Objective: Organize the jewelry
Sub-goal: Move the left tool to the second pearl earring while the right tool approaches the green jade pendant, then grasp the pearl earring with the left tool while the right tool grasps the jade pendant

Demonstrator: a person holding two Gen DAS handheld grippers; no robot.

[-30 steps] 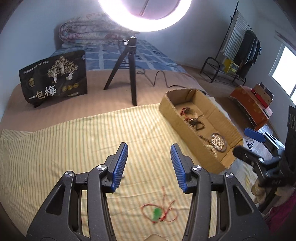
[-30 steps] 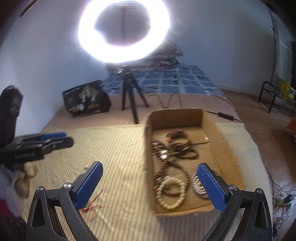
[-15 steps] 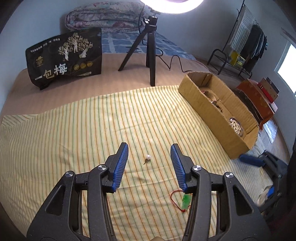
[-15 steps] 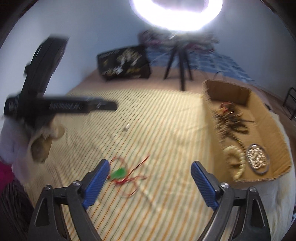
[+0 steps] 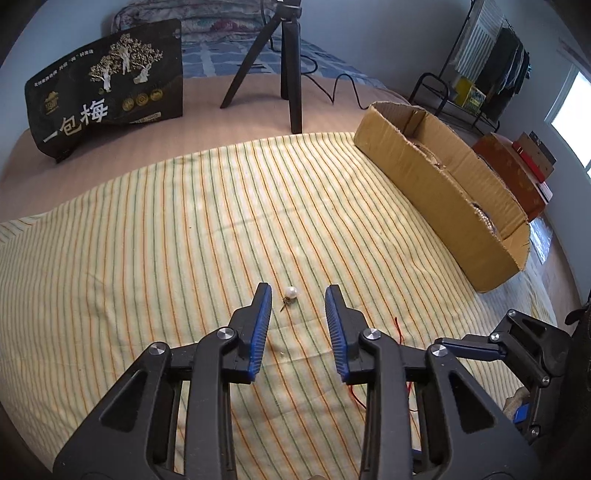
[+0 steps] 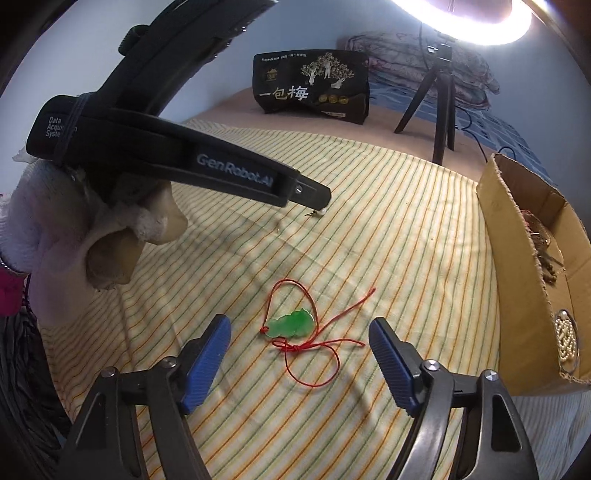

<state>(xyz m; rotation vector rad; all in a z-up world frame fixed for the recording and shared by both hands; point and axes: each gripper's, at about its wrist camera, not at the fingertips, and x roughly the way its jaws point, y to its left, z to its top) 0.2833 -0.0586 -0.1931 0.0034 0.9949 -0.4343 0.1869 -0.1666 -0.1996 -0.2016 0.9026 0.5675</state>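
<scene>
A small pearl earring (image 5: 291, 292) lies on the striped cloth (image 5: 147, 258), right between the tips of my left gripper (image 5: 298, 295). Those jaws are closing and the pads stand clear of the pearl. A green pendant (image 6: 291, 325) on a red cord (image 6: 314, 369) lies between the tips of my right gripper (image 6: 299, 326). These jaws are closing too, still wide of the pendant. The cardboard box (image 5: 443, 192) with several bead bracelets stands to the right. The left gripper (image 6: 306, 192), held by a gloved hand (image 6: 74, 240), hangs just over the pearl (image 6: 320, 212).
A black snack bag (image 5: 107, 92) and a tripod (image 5: 291, 74) with a ring light (image 6: 461, 22) stand behind the cloth. Folded quilts lie at the back. A clothes rack (image 5: 491, 55) and red boxes (image 5: 524, 162) are off the bed's right side.
My left gripper came down over the pearl and its jaws narrowed. The right gripper swung left from the box to the green pendant, sank, and its jaws narrowed.
</scene>
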